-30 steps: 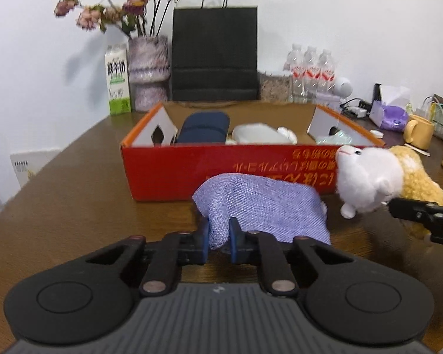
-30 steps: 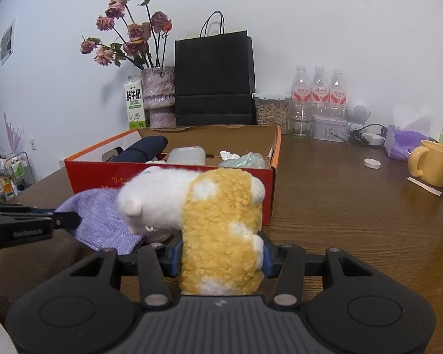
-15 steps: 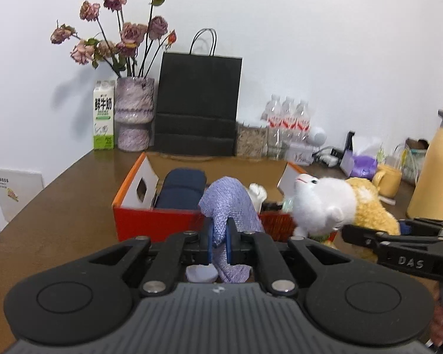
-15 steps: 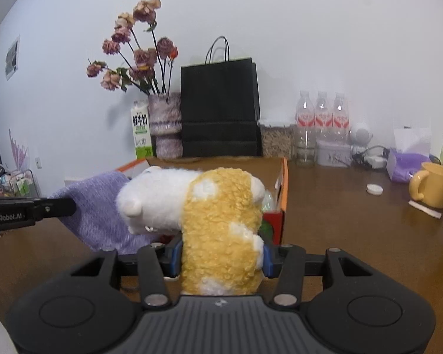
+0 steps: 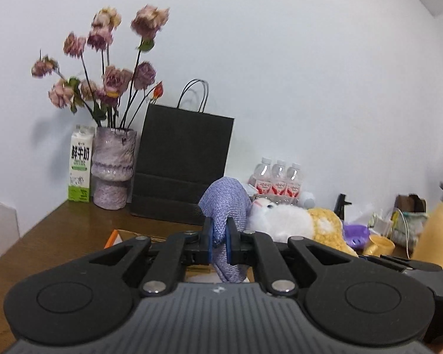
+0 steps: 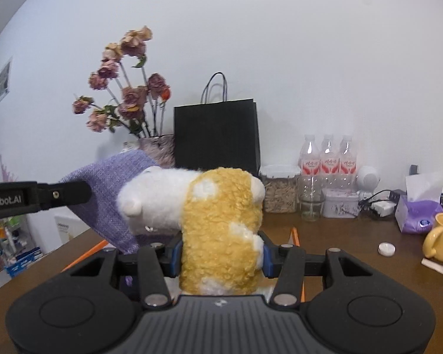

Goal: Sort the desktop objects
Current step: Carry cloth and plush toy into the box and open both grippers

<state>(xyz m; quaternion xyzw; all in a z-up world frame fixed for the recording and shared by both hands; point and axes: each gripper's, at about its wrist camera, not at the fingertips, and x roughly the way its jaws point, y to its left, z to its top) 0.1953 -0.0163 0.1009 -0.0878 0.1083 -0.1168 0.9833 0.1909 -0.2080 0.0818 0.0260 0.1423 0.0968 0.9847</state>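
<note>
My left gripper (image 5: 220,237) is shut on a lilac woven cloth (image 5: 227,206) that hangs in the air and drapes down between the fingers. My right gripper (image 6: 221,258) is shut on a yellow and white plush sheep (image 6: 221,224), its white head pointing left. In the left wrist view the plush sheep (image 5: 295,221) floats just right of the cloth; in the right wrist view the cloth (image 6: 112,191) hangs left of the toy, behind the left gripper's finger (image 6: 35,196). Only orange edges of the red box (image 6: 295,234) show beneath both, its contents hidden.
At the back stand a vase of dried flowers (image 5: 113,168), a milk carton (image 5: 80,163), a black paper bag (image 5: 183,165) and three water bottles (image 6: 327,159). A jar (image 6: 280,188), tissue pack (image 6: 419,209), yellow mug (image 6: 442,237) and bottle cap (image 6: 386,248) lie right; a yellow flask (image 5: 436,227) far right.
Both grippers rose from the table in front of the box, lifting the cloth and the plush sheep up over it. The box has dropped almost out of both views.
</note>
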